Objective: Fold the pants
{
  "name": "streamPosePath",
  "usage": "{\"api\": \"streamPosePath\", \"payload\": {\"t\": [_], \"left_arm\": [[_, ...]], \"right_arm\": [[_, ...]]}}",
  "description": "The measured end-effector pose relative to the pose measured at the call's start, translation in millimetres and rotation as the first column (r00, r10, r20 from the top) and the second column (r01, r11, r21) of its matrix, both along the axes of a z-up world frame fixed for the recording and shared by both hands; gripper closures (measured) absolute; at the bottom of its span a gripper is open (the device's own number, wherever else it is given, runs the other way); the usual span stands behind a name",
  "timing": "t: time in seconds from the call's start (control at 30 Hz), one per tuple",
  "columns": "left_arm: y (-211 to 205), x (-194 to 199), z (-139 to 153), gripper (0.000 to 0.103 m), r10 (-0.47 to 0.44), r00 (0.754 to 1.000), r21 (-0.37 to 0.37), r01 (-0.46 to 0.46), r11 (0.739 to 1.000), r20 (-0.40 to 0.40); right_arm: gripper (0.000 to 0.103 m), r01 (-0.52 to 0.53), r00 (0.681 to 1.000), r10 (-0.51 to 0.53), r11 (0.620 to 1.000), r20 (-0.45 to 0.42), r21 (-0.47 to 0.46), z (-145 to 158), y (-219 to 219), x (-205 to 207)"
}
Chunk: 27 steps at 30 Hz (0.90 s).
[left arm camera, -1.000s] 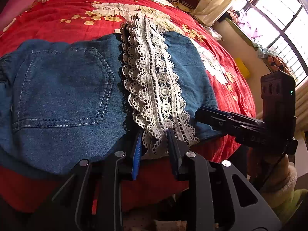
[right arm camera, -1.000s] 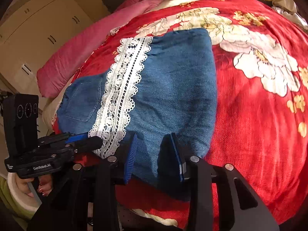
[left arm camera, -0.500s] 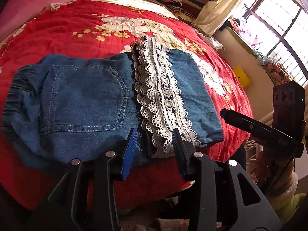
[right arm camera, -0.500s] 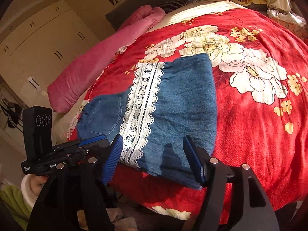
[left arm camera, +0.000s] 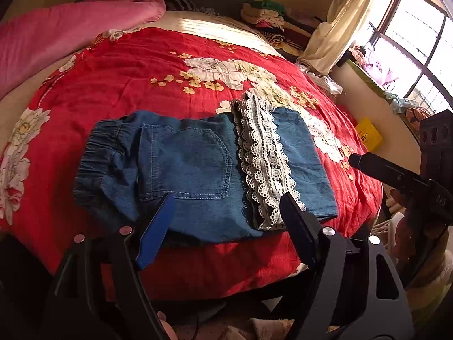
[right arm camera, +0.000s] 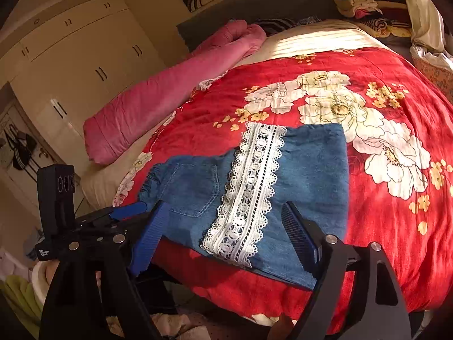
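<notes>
Blue denim pants (left arm camera: 195,170) with a white lace band (left arm camera: 266,164) lie folded flat on the red flowered bedspread (left arm camera: 127,82), near its front edge. They also show in the right wrist view (right arm camera: 308,175), with the lace band (right arm camera: 249,198) down the middle. My left gripper (left arm camera: 226,215) is open and empty, held above the bed's front edge just short of the pants. My right gripper (right arm camera: 223,223) is open and empty, held just short of the pants' near edge. Each gripper shows at the side of the other's view.
A pink rolled quilt (right arm camera: 170,93) lies along the bed's far left side. Piled clothes (left arm camera: 263,14) sit beyond the bed's head. A window (left arm camera: 410,39) and a yellow box (left arm camera: 368,136) are to the right. Cream wardrobes (right arm camera: 70,56) stand on the left.
Both grippers opened, let go of the pants' near edge and drew back from the bed. The pants stay folded on the spread.
</notes>
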<state>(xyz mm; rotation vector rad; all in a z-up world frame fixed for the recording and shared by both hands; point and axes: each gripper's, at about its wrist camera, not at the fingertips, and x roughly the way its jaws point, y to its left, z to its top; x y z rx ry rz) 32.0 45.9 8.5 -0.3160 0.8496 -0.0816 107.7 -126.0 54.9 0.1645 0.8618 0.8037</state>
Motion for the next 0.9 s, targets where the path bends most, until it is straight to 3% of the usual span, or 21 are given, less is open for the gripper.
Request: {"api": "streamPosePath", "payload": {"t": [0.17,0.3,0.9], "left_arm": [[14.6,-10.7,2.1,0.015,0.045,0.999,0.044,-0.046,0.998,0.019],[30.1,-17.9,2.3,0.01,0.084,0.996,0.054,-0.085,0.995,0.017],[77.2,-25.5,-25.9,0.01,0.163,0.986,0.03,-0.162,0.986,-0.024]], "right_arm": [[0.015,-0.03,0.999,0.031,0.999,0.04,-0.02,11.5,22.0,-1.3],[0.012,-0.047,0.997,0.049,0.999,0.061,-0.023,16.9,41.2,0.8],[0.006,-0.142,0.983,0.155,0.981,0.098,-0.13,17.7,133.2,15.7]]}}
